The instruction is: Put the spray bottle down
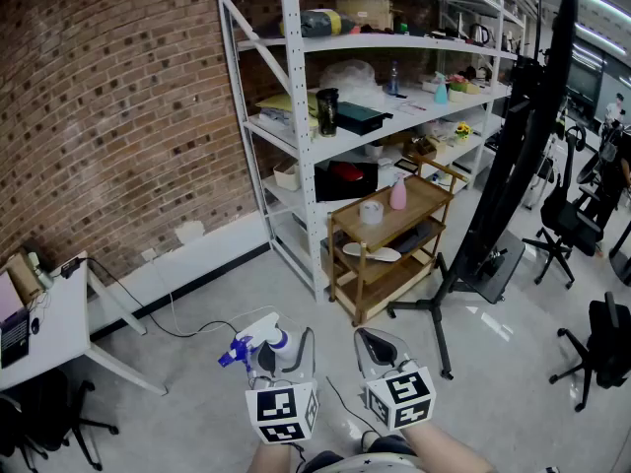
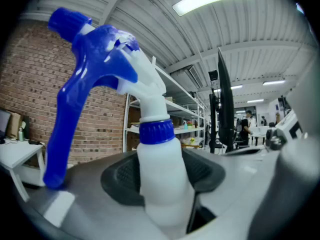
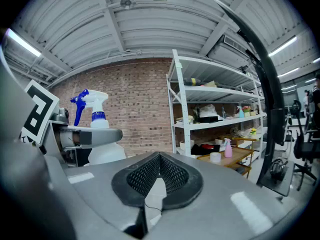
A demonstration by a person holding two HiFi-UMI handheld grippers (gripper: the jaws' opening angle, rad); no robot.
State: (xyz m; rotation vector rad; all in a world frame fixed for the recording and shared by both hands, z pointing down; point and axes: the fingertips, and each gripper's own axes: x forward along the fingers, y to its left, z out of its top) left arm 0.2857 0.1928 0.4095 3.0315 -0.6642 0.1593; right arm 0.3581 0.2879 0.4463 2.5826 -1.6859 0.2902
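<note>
A white spray bottle point(image 1: 258, 346) with a blue trigger head and blue collar stands upright between the jaws of my left gripper point(image 1: 281, 351). In the left gripper view the dark pads press on both sides of the bottle's shoulder point(image 2: 156, 169), and the trigger head points left. My left gripper point(image 2: 162, 186) is shut on it, held over the grey floor. To its right, my right gripper point(image 1: 378, 345) is level with it and holds nothing. In the right gripper view its ribbed pads meet at the tip of my right gripper point(image 3: 159, 176), and the bottle point(image 3: 98, 134) shows at the left.
A white metal shelving rack point(image 1: 296, 116) stands against the brick wall ahead. A low wooden cart point(image 1: 389, 249) carries a pink bottle point(image 1: 398, 193). A black stand point(image 1: 498, 195) rises at the right, with office chairs point(image 1: 567, 227) behind it. A white desk point(image 1: 54, 328) is at the left.
</note>
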